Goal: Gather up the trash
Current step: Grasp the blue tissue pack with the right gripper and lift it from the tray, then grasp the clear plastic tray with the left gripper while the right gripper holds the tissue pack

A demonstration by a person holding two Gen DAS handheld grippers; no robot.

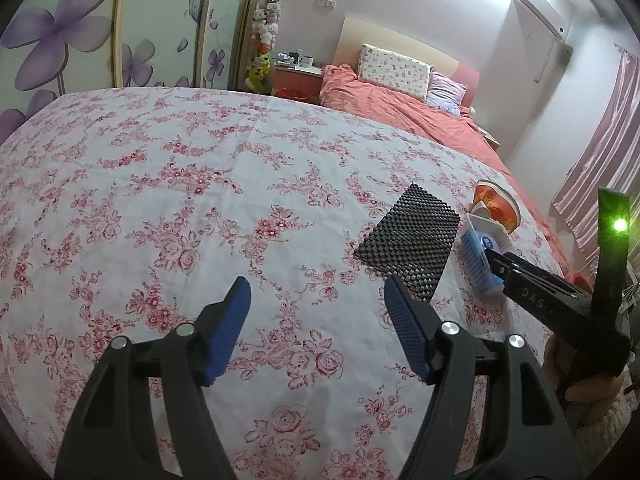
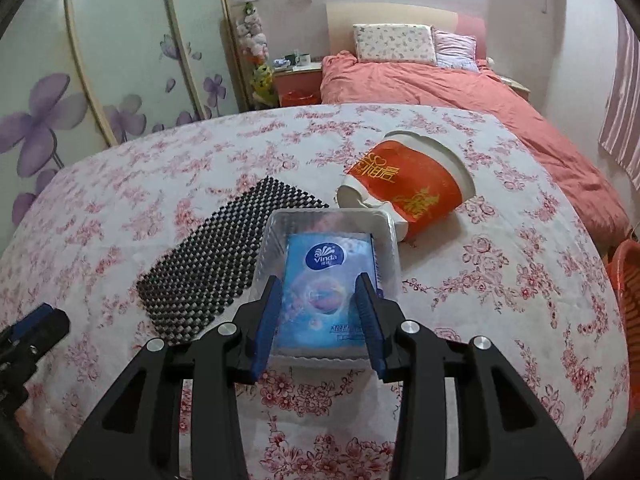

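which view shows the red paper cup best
The right wrist view: the red paper cup lies on its side, close, gold lettering showing. In the left wrist view it sits small at the far right, partly behind the clear tray.

Bright indoor light, white glare upper right in left view, strong fisheye bending, dark vignetted corners, mostly sharp

My left tool [image 1: 316, 312] hangs with jaws spread wide, gripping nothing; my right tool [image 2: 318, 300] points downward, jaws half-closed.
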